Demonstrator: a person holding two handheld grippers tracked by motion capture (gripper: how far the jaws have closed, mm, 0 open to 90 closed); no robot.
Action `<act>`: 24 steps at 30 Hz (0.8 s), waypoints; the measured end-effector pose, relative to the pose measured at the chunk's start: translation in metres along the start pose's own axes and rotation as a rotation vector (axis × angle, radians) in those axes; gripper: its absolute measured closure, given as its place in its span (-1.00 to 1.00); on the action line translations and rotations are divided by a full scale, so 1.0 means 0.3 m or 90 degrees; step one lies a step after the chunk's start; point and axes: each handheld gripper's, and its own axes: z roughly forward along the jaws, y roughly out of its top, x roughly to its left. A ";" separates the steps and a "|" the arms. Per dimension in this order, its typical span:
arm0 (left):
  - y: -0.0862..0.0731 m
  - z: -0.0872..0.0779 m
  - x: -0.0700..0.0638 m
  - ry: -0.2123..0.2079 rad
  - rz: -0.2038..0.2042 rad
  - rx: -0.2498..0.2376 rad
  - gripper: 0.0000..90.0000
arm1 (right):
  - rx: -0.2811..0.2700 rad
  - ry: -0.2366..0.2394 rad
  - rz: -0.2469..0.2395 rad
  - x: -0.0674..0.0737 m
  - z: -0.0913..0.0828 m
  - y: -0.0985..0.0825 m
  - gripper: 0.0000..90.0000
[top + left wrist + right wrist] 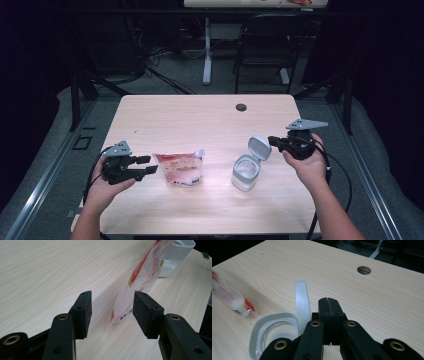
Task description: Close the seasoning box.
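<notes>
In the high view, the left gripper (148, 166) sat spread at lower left beside the pouch (179, 168); the right gripper (272, 141), pressed together, neared the container's (245, 172) open lid (259, 148). In the left gripper view, the pouch (140, 282) stood beyond the parted jaws. In the right gripper view, the lid (302, 303) rose left of centre.

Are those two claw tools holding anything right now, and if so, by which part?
Nothing is held. The left gripper is open, with the pouch ahead of its jaws, untouched. The right gripper is shut on nothing, beside the jar's open lid.

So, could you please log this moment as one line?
left gripper: open, facing red-and-white plastic pouch | right gripper: shut, empty, beside raised lid | clear flip-top plastic container: open
</notes>
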 end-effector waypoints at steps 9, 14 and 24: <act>-0.002 -0.001 0.001 0.001 -0.001 -0.001 0.10 | -0.011 0.030 -0.009 0.043 -0.003 -0.007 1.00; -0.005 0.004 0.002 0.005 -0.001 0.002 0.10 | -0.016 0.045 -0.014 0.070 -0.008 -0.025 1.00; -0.006 -0.001 0.003 0.001 0.003 -0.001 0.10 | -0.012 0.050 -0.014 0.096 0.011 -0.086 1.00</act>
